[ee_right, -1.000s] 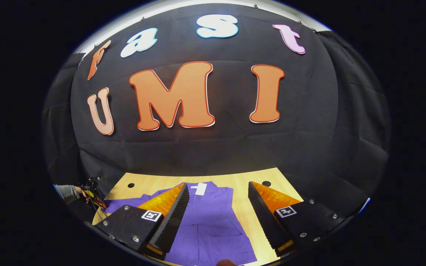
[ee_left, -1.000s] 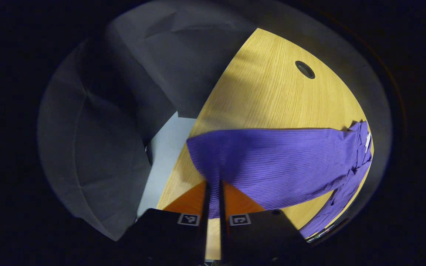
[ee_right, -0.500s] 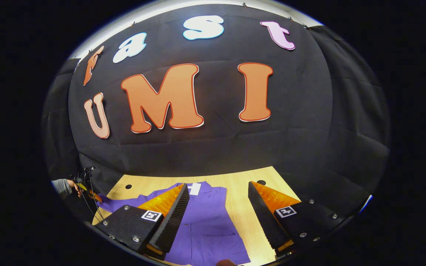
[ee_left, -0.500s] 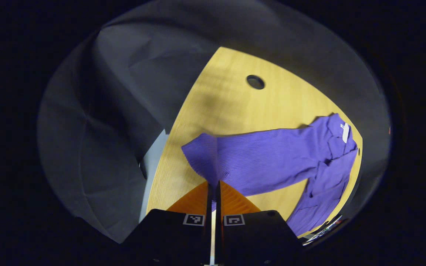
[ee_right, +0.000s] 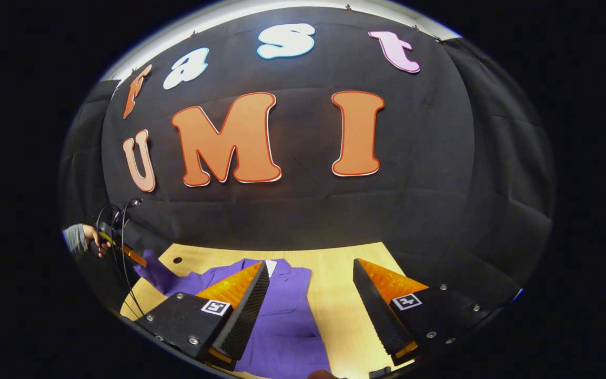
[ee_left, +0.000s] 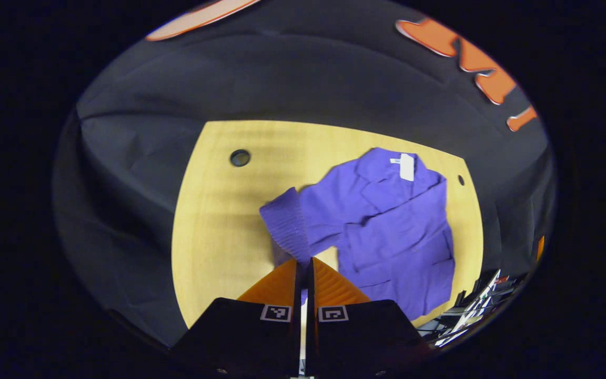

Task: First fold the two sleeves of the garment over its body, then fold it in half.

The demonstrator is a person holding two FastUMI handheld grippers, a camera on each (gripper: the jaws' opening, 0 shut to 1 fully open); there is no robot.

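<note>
A purple garment (ee_left: 397, 231) lies flat on the wooden table (ee_left: 219, 221), its white neck label (ee_left: 407, 167) at the far end. My left gripper (ee_left: 303, 260) is shut on the ribbed cuff of one sleeve (ee_left: 287, 226), which is lifted off the table and bent back toward the body. In the right gripper view, that left gripper (ee_right: 127, 253), held by a hand (ee_right: 90, 237), holds the sleeve end (ee_right: 153, 271) up at the table's left edge. My right gripper (ee_right: 311, 287) hangs open above the garment (ee_right: 282, 326), its fingers apart and touching nothing.
The table has a round hole (ee_left: 240, 157) at its far left and a smaller one (ee_left: 461, 180) at the far right. Black cloth walls surround the table. Clutter (ee_left: 471, 310) lies beyond the table's near right corner.
The left gripper has lifted the sleeve cuff and swung round, so the whole garment body now lies ahead of it. The right gripper has stayed open and almost still.
</note>
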